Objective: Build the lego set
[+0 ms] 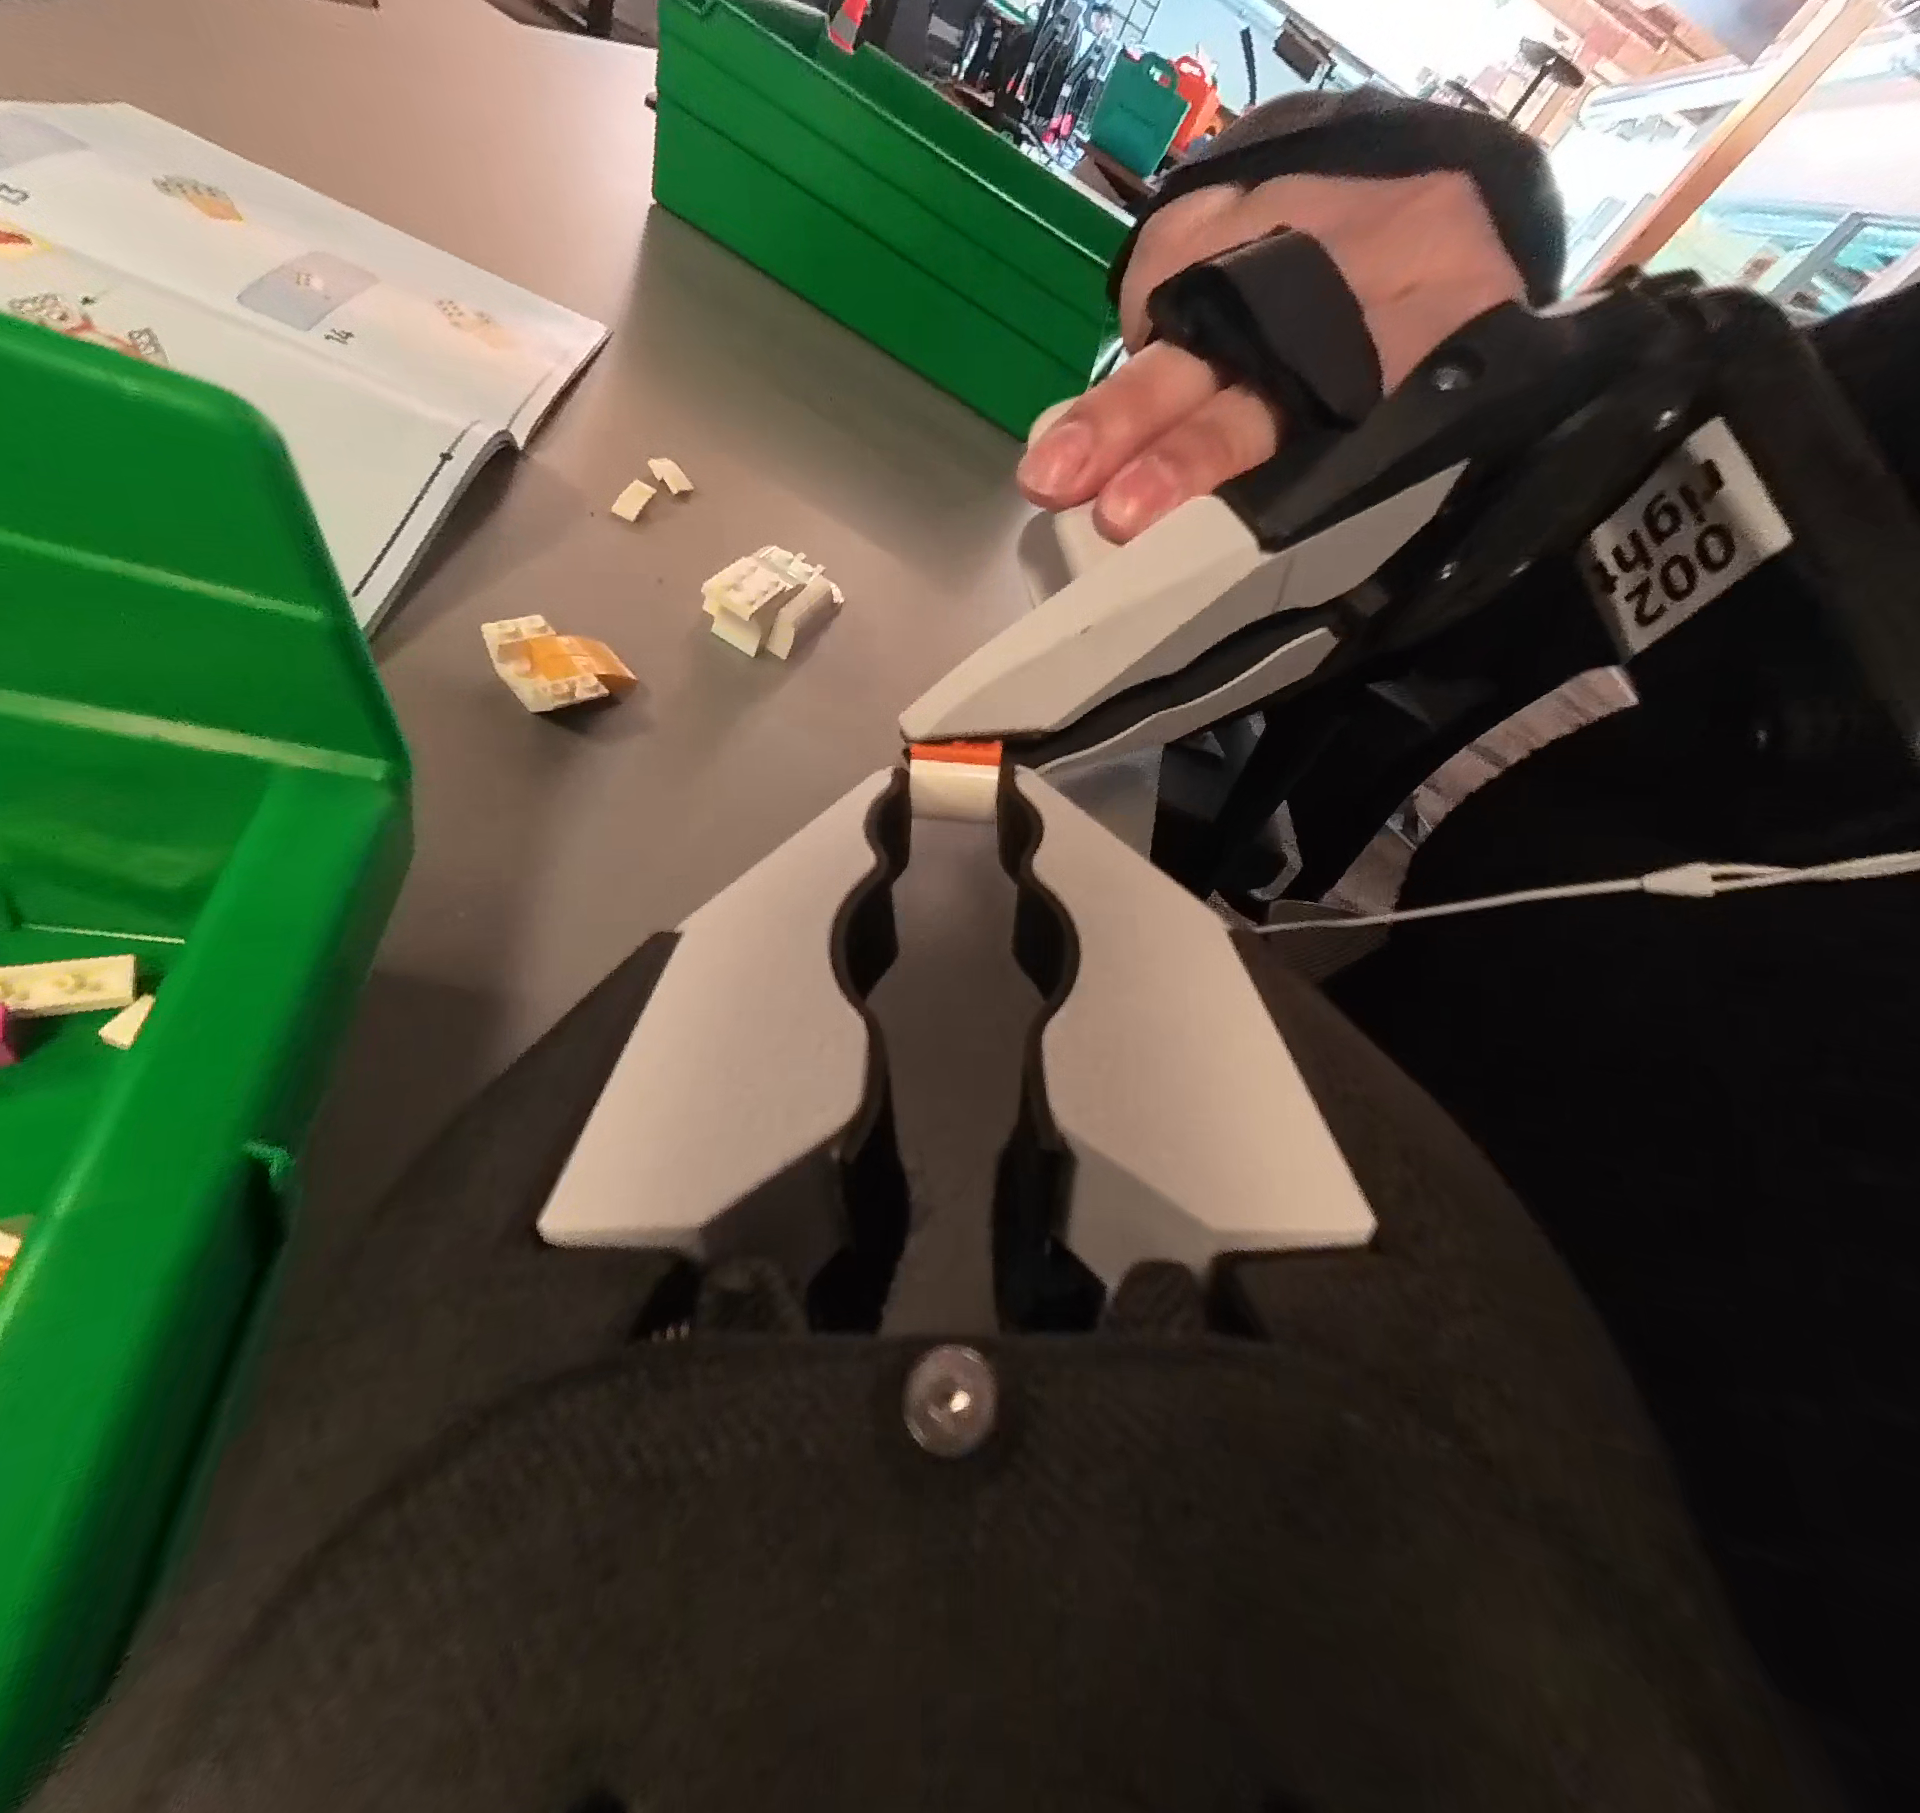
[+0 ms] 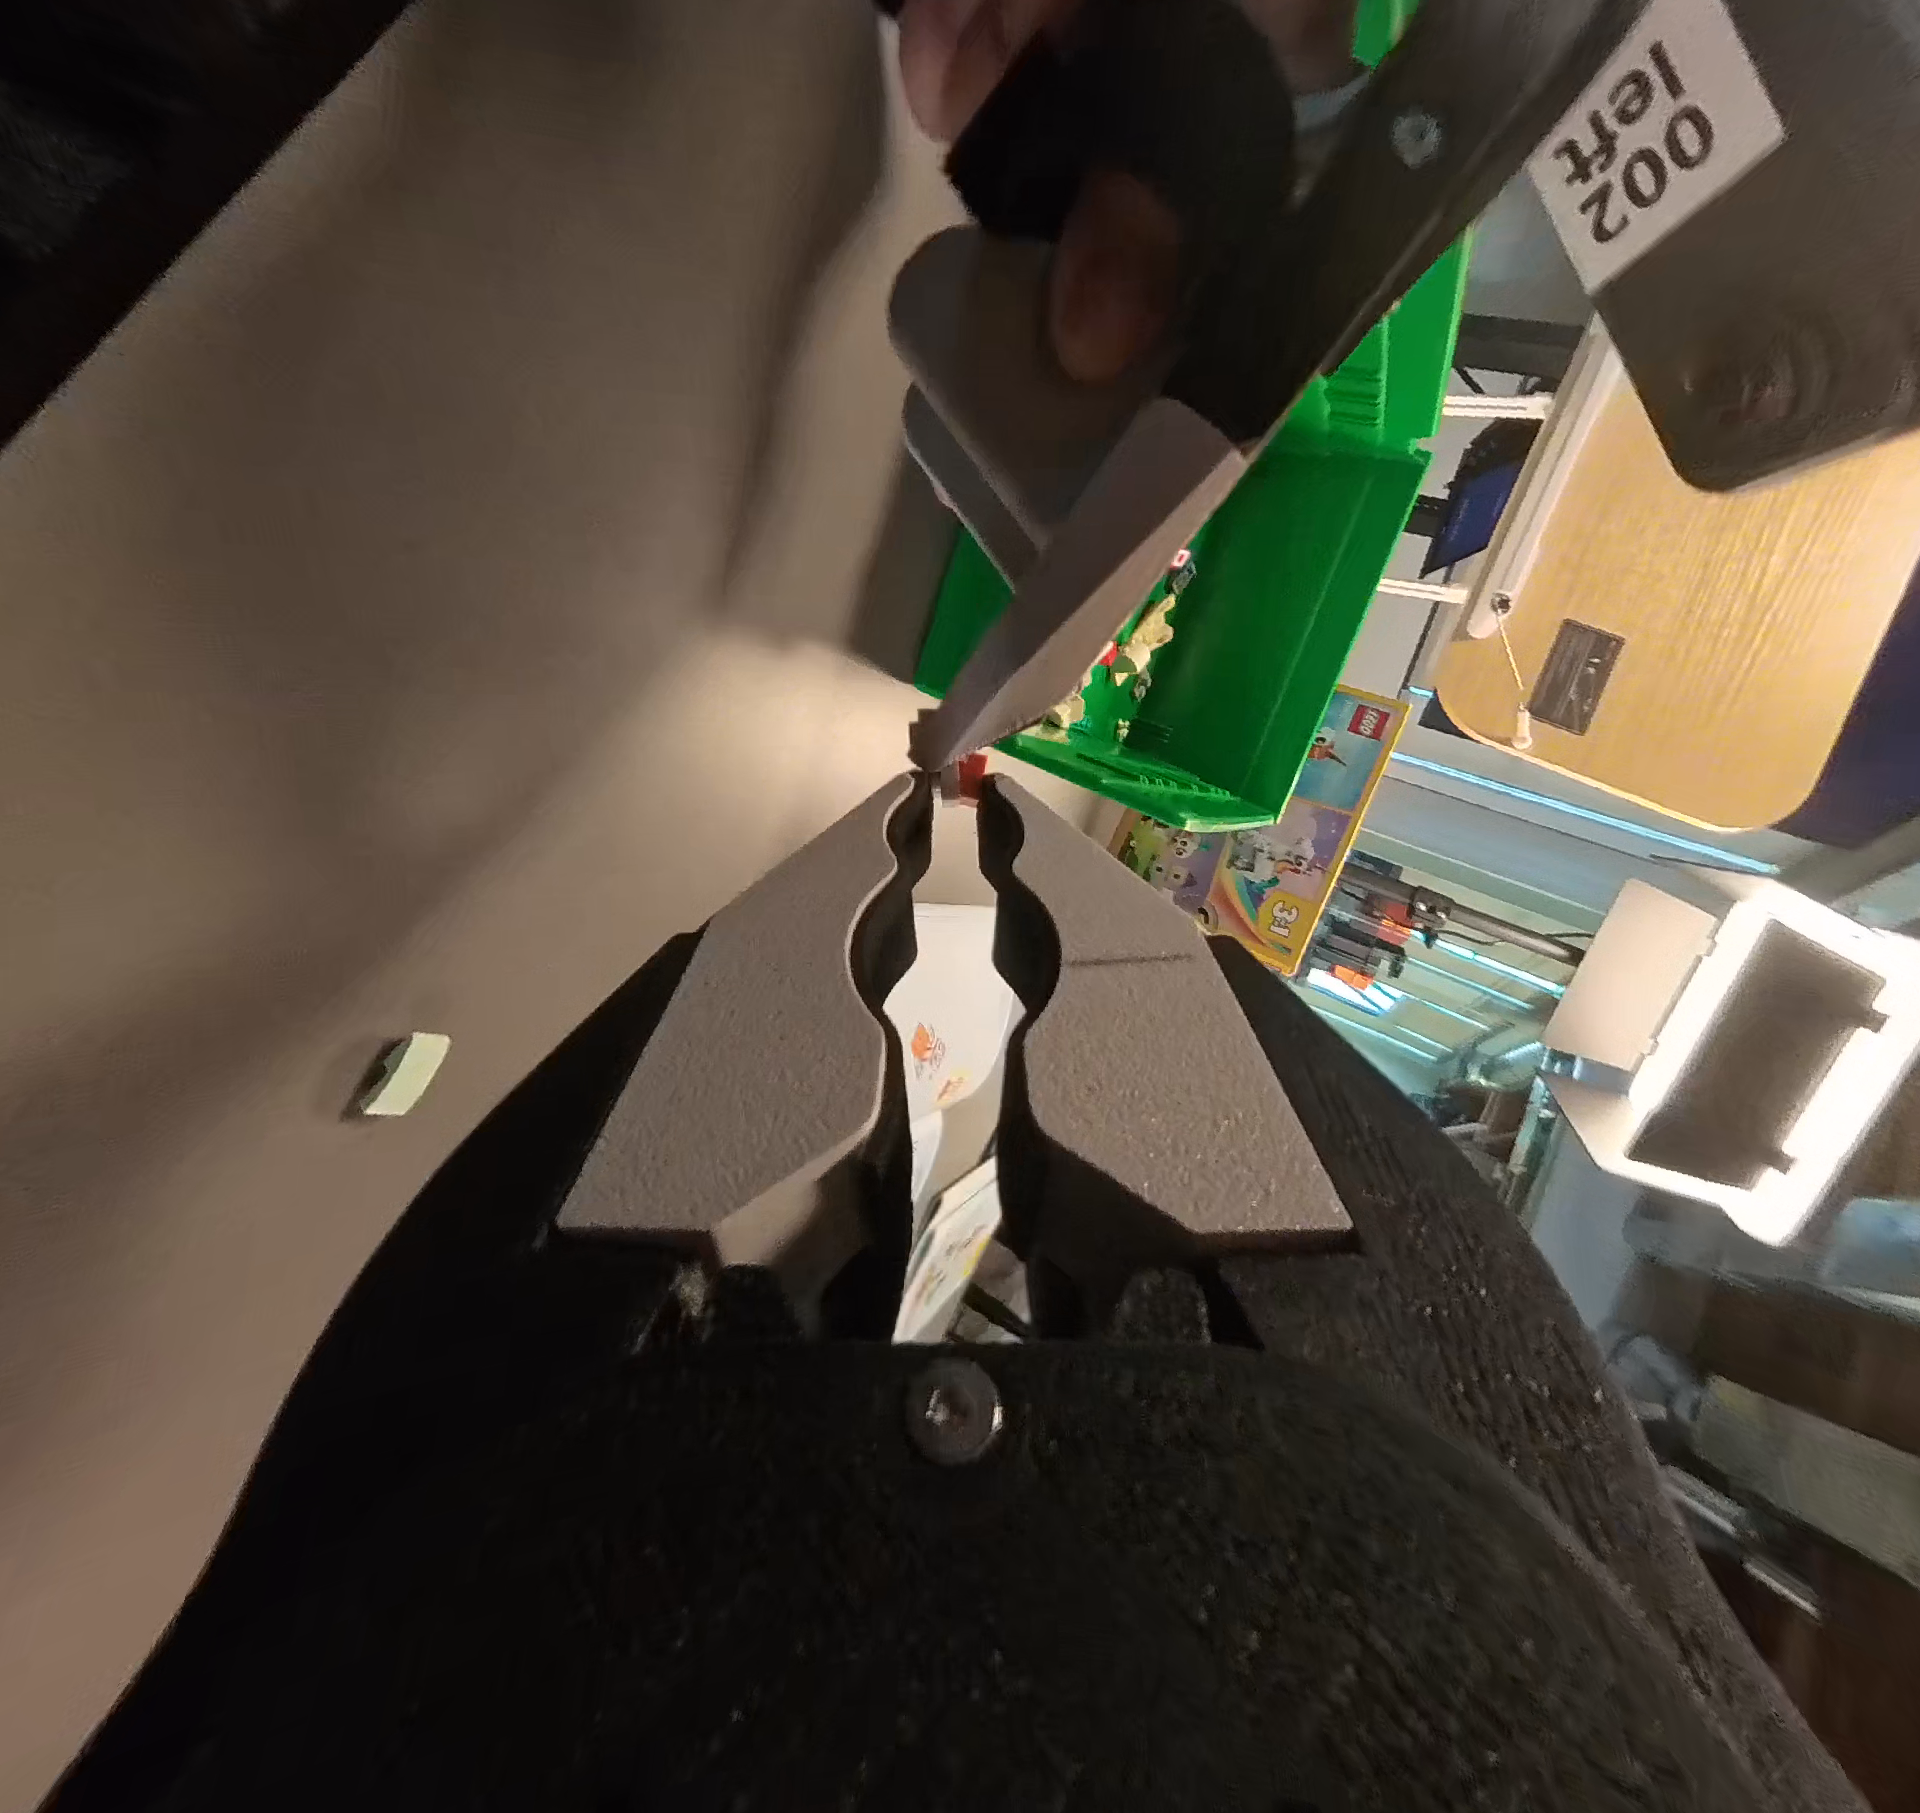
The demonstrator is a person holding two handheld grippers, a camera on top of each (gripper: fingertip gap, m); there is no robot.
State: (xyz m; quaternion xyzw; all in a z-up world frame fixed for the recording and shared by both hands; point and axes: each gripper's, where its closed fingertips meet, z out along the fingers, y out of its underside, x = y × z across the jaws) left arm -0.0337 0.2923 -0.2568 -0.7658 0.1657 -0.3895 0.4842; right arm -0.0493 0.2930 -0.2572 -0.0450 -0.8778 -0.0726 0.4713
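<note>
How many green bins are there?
2: a near bin at the left holding loose bricks, and a far bin across the table. Others may be hidden.

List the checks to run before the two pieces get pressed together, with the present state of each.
1. Left gripper shut on white piece: ok.
2. Right gripper shut on orange piece: ok.
3. Orange piece meets white piece at the tips: ok.
4. Studs lined up: cannot tell, the joint is too small.
5. Sub-builds and on the table apart from the tips: ok.
6. Booklet open for reference: ok.
</note>
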